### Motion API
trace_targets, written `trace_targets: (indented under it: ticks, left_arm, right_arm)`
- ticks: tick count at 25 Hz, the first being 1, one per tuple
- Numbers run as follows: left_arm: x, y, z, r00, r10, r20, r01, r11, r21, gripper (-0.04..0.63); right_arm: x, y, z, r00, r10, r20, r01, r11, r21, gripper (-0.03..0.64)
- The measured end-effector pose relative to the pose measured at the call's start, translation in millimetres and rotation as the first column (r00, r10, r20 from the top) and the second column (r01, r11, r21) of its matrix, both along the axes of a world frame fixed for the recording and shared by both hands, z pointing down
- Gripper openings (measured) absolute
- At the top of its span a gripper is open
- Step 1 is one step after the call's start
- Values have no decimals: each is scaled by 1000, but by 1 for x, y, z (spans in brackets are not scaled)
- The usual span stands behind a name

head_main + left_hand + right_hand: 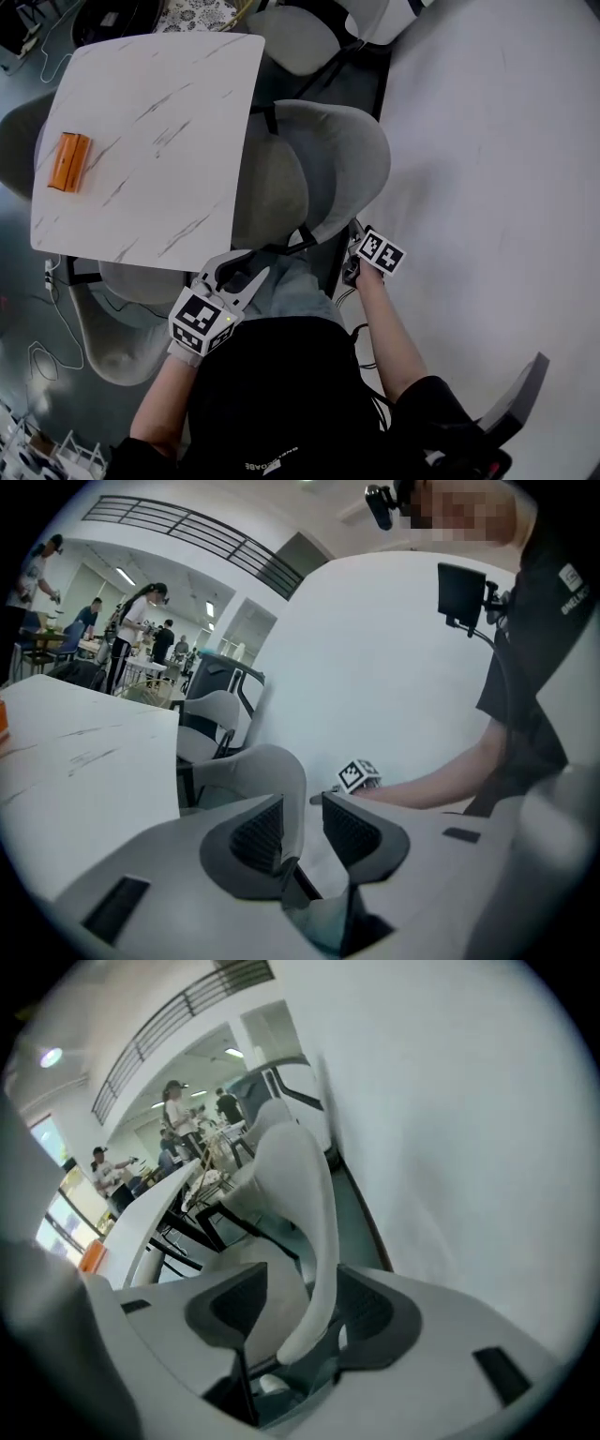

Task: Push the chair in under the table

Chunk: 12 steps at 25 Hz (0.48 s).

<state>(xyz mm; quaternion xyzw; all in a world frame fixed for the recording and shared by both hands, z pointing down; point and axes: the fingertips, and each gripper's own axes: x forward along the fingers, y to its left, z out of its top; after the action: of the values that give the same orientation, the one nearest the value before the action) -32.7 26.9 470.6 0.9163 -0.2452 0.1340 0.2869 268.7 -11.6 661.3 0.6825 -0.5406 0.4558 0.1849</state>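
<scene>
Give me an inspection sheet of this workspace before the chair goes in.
Surface: white marbled table, mostly bare.
Job's things: grey chair, seat partly under the table, backrest toward the person.
Clutter: orange object near the table's left edge.
Grippers: left claw open at the backrest's edge; right claw open, backrest edge between its jaws, not clamped.
Cables: white cable loose on the floor left of the table.
Surroundings: other grey chairs around the table; people standing far off.
</scene>
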Motion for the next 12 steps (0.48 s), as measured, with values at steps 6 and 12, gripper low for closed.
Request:
trace_targets:
  ticks: [6, 12]
  left_arm:
    - [58, -10, 55, 987, 112, 114, -114, 993, 9, 182]
    - [104, -12, 114, 954, 190, 232, -197, 980, 6, 245]
  right_arm:
    - [32, -88, -69, 939, -276, -206, 301, 949, 98, 242]
    - [44, -143, -72, 857, -449, -251, 478, 876, 63, 265]
